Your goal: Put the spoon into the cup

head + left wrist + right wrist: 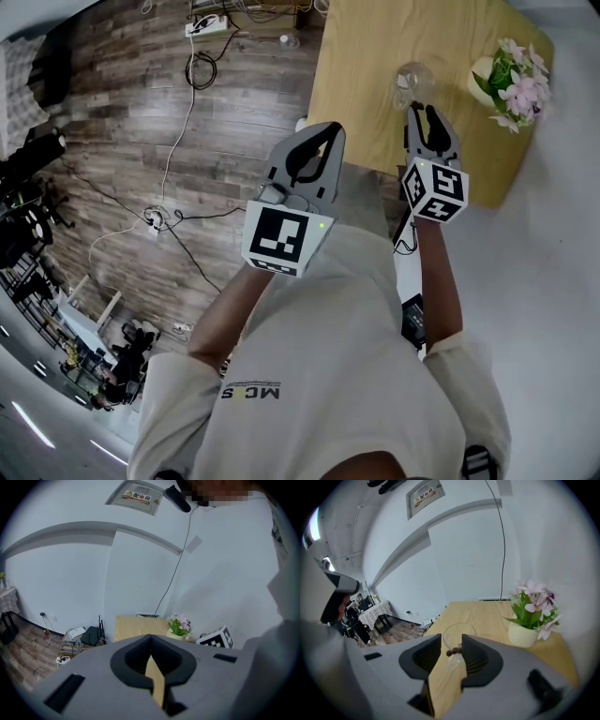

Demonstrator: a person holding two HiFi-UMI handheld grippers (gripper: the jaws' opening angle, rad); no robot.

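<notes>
Standing open, the right hand-held gripper (451, 644) faces the cup (458, 631), brown beads (454, 651) between its jaws.

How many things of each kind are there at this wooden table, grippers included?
Grippers: 2, the left gripper and the right gripper
Glass cup: 1
Flower pot: 1
Small brown beaded piece, seen between the right gripper's jaws: 1
Total: 5

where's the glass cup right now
The glass cup sits on the wooden table, upper right in the head view, just beyond the right gripper, with the flower pot to its right.
</notes>
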